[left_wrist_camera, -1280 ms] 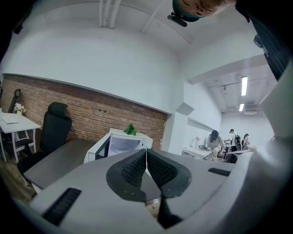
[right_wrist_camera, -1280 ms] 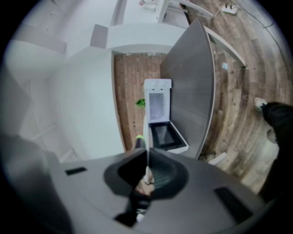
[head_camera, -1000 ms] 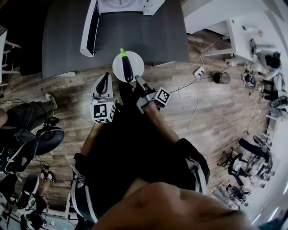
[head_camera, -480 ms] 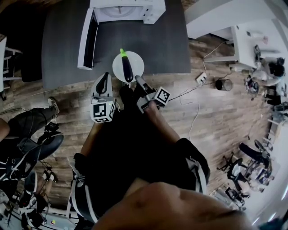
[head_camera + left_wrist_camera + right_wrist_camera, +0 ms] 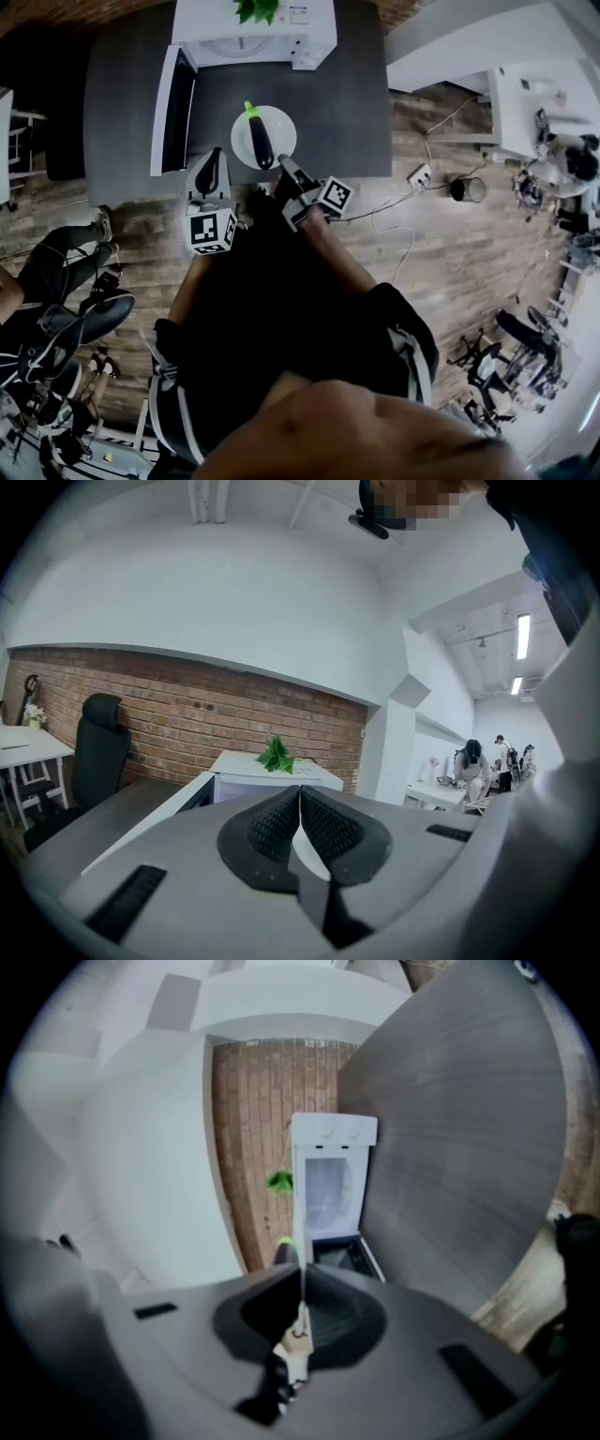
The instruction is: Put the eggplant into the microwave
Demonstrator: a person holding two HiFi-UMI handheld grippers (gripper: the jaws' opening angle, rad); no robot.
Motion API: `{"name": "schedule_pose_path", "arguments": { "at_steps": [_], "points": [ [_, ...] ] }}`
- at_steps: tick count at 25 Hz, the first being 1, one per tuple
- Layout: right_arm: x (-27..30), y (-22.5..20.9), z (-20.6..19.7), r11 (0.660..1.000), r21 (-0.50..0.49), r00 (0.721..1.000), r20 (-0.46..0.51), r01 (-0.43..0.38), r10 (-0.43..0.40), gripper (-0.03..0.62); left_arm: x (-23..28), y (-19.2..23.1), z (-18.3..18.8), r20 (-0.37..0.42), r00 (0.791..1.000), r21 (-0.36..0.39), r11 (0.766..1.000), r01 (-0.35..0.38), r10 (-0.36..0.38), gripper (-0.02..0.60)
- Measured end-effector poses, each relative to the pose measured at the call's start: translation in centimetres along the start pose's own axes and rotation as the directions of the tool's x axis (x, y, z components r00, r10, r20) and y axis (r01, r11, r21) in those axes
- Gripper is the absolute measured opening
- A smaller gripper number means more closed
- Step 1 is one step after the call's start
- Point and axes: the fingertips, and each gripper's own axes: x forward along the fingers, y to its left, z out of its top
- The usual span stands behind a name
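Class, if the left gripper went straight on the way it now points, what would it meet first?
Most likely the open microwave: it stands straight beyond the left gripper's shut, empty jaws, across the dark table. Depth is hard to judge.

Between jaws of right gripper [image 5: 281,162]: rim of plate [image 5: 289,131], eggplant [image 5: 260,142] on plate. Ahead of jaws: microwave [image 5: 253,39] on table [image 5: 347,103], plant [image 5: 255,9] on top.

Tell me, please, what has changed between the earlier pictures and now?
Both grippers have advanced toward the microwave. The right gripper carried the plate with the eggplant from the table's edge further over the table; the left gripper moved alongside. Unchanged: right jaws shut on the plate's rim, left shut and empty, microwave door open.
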Motion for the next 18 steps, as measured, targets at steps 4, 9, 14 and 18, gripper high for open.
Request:
{"name": "schedule_pose_path", "arguments": {
  "at_steps": [4, 9, 14, 18],
  "points": [
    [1.5, -0.3, 2.3, 1.0, 0.001, 1.0, -0.023, 0.005, -0.005, 0.038, 1.9, -0.5, 0.7, 0.015, 1.0, -0.005, 1.0, -0.011, 0.011, 0.041],
    [3.7, -1.4, 4.2, 1.0, 0.012, 0.999, -0.033, 0.025, -0.025, 0.038, 3.6, -0.1, 1.4, 0.012, 1.0, 0.003, 1.0, -0.027, 0.027, 0.041],
    [5.3, -2.1, 4.8, 0.999, 0.026, 0.999, -0.031, 0.027, -0.026, 0.038, 4.4, 0.6, 2.4, 0.028, 0.999, 0.012, 0.999, -0.033, 0.033, 0.041],
    [6.9, -2.3, 4.9, 0.999, 0.032, 1.0, -0.023, 0.02, -0.019, 0.038, 5.4, 1.6, 2.8, 0.029, 0.999, 0.013, 1.0, -0.02, 0.02, 0.041]
  ]
}}
